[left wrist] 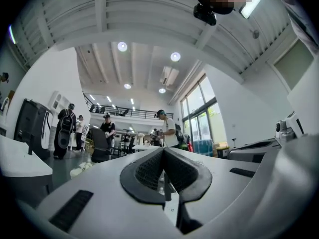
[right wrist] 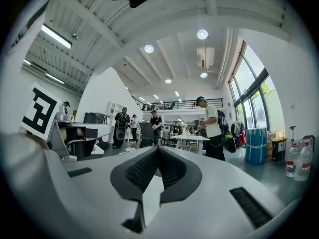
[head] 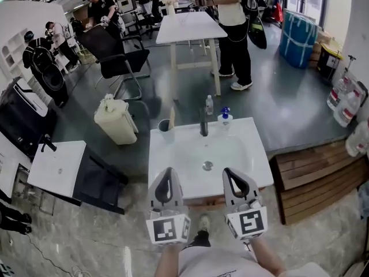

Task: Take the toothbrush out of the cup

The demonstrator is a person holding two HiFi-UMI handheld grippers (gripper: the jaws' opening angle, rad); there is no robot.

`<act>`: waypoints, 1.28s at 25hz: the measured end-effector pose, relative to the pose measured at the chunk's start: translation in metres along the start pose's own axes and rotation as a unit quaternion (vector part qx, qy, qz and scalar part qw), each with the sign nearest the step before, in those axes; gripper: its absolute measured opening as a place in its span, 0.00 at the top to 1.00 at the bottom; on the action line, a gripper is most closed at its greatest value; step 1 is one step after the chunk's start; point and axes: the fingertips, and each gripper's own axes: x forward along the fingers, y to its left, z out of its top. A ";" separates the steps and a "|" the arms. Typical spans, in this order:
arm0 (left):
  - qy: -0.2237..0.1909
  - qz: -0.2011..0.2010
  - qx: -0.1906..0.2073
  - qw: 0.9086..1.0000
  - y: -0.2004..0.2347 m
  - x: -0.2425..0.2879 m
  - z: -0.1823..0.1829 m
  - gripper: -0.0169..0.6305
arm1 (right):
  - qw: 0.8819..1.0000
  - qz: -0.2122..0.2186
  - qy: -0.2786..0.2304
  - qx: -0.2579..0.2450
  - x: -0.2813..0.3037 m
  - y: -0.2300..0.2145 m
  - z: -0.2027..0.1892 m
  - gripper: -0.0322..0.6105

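- A head view looks down on a white washbasin [head: 173, 154] with a dark faucet [head: 203, 123] at its back edge.
- The cup [head: 165, 130] stands on the basin's back left corner, with the toothbrush [head: 172, 119] upright inside it, leaning slightly right.
- Two small bottles stand beside the faucet, on its right.
- The left gripper [head: 168, 172] and right gripper [head: 232, 172] hover side by side over the basin's near edge, well short of the cup.
- Both pairs of jaws are closed together with nothing between them.
- The task appears to be at the approach step, with the toothbrush untouched.
- Next, one gripper likely needs to reach the cup, spread its jaws, and close on the toothbrush handle above the rim.
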 end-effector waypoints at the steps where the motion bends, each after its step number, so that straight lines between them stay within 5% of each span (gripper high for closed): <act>1: 0.000 0.001 0.000 1.000 0.008 0.016 -0.002 0.95 | 1.000 -0.001 0.001 -0.004 0.018 -0.005 -0.002 0.93; 5: 0.005 0.014 -0.026 1.000 0.038 0.069 -0.015 0.95 | 1.000 -0.009 0.027 0.000 0.081 -0.019 -0.015 0.93; 12: 0.020 0.018 -0.008 1.000 0.064 0.130 -0.036 0.95 | 0.999 -0.016 0.045 0.023 0.136 -0.030 -0.039 0.93; 18: 0.053 0.028 -0.005 0.998 0.058 0.149 -0.064 0.95 | 0.998 -0.005 0.050 0.037 0.151 -0.046 -0.047 0.93; 26: 0.042 0.095 0.022 0.994 0.075 0.151 -0.042 0.95 | 0.996 0.025 0.037 0.074 0.159 -0.061 -0.037 0.93; 32: 0.040 0.092 0.005 0.995 0.068 0.150 -0.043 0.95 | 0.995 0.036 0.039 0.080 0.164 -0.065 -0.042 0.93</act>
